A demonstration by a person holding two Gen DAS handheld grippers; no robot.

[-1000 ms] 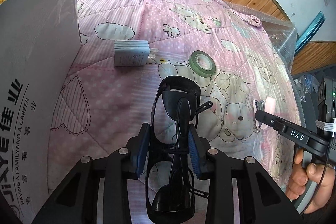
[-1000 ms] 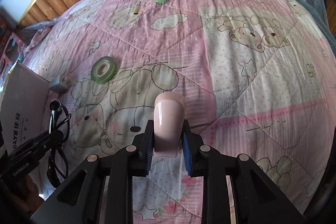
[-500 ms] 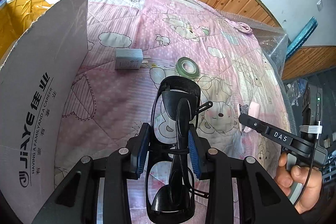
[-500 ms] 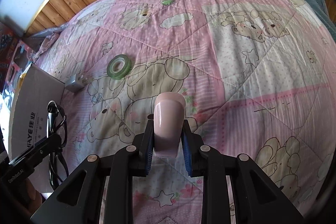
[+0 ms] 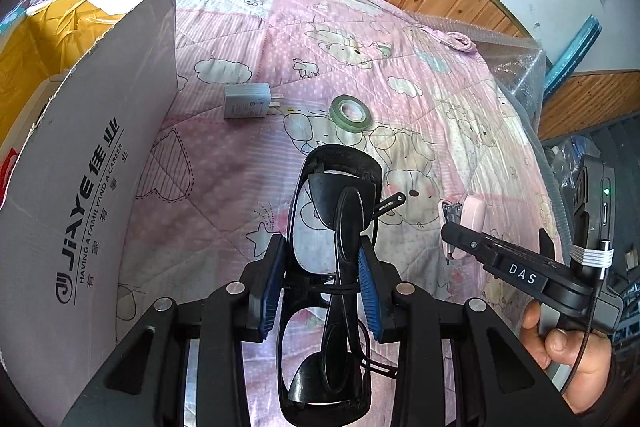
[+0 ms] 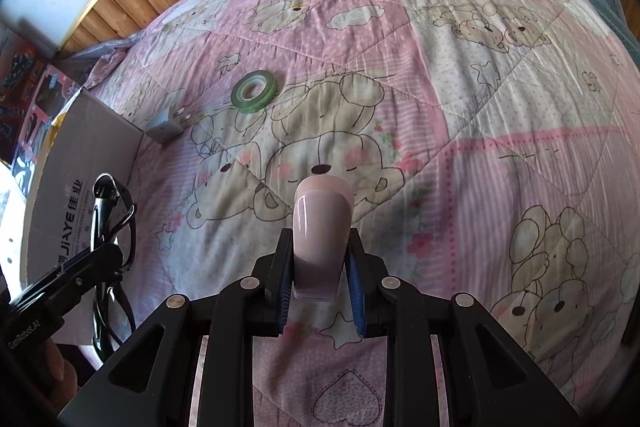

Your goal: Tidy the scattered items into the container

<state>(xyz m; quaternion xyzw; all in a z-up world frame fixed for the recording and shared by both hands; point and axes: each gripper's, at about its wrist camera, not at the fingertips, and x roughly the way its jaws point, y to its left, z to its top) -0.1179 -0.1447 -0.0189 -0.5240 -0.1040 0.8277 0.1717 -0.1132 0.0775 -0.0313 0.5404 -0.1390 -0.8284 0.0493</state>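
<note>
While I had both tongs loaded, the left tongs (image 5: 322, 277) were clamped on a pair of black glasses (image 5: 334, 223), folded, with the frame running along the fingers and sticking out past the tips. My right tongs (image 6: 320, 269) were gripping a pale pink stapler (image 6: 322, 223), which also showed from the left wrist view, held up above the bed. Just to the left of the glasses stood the cardboard box (image 5: 92, 187), its near wall upright and its yellow-lined inside open at the top. Out on the pink quilt (image 5: 248, 187) a grey wall charger (image 5: 247, 101) and a roll of green tape (image 5: 350, 109) lay near each other, untouched. I judged this to be the carry step: two things lifted, neither yet in the box. Next I would need to bring the glasses over the wall and release, then the stapler, then return for the charger and tape.
</note>
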